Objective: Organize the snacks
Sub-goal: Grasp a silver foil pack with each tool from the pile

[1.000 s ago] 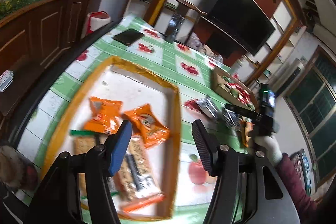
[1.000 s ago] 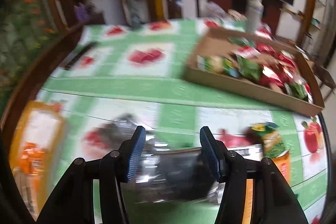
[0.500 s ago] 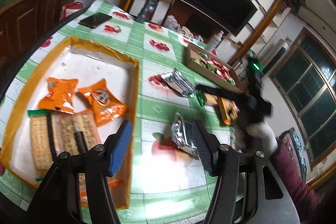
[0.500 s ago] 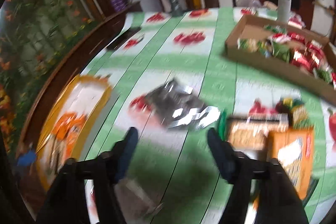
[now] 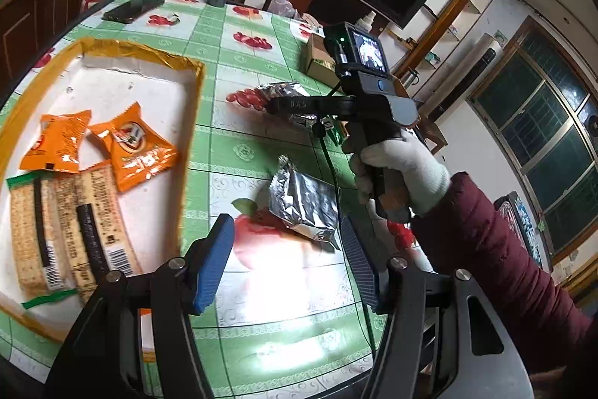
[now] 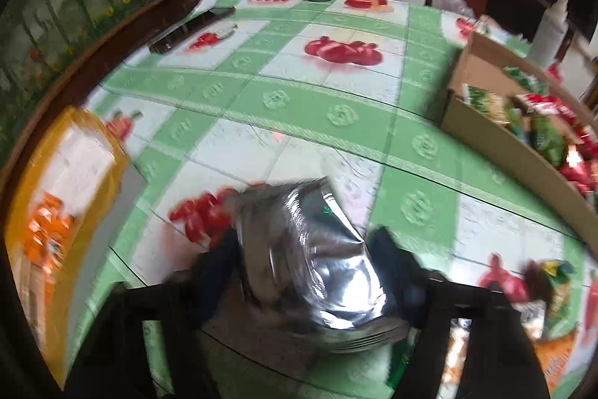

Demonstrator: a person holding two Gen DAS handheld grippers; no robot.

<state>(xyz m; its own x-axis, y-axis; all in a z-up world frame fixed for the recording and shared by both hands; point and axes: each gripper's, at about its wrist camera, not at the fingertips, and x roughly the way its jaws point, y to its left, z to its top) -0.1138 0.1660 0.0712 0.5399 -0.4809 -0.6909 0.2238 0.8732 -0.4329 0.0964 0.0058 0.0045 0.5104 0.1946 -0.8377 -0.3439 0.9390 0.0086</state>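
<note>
Foil pouch (image 6: 310, 257) sits between your right gripper (image 6: 302, 257) fingers, seemingly pinched though blurred; slick film may slip. Left gripper (image 5: 286, 262) gapes, holding nothing.

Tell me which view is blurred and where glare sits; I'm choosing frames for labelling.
Left wrist view: sharp overall, with white glare washing out the tablecloth between the left hand-held gripper fingers. Right wrist view: motion-blurred at the right hand-held gripper fingers, the silver foil packet and the orange tray, with bright reflections on the foil.
</note>
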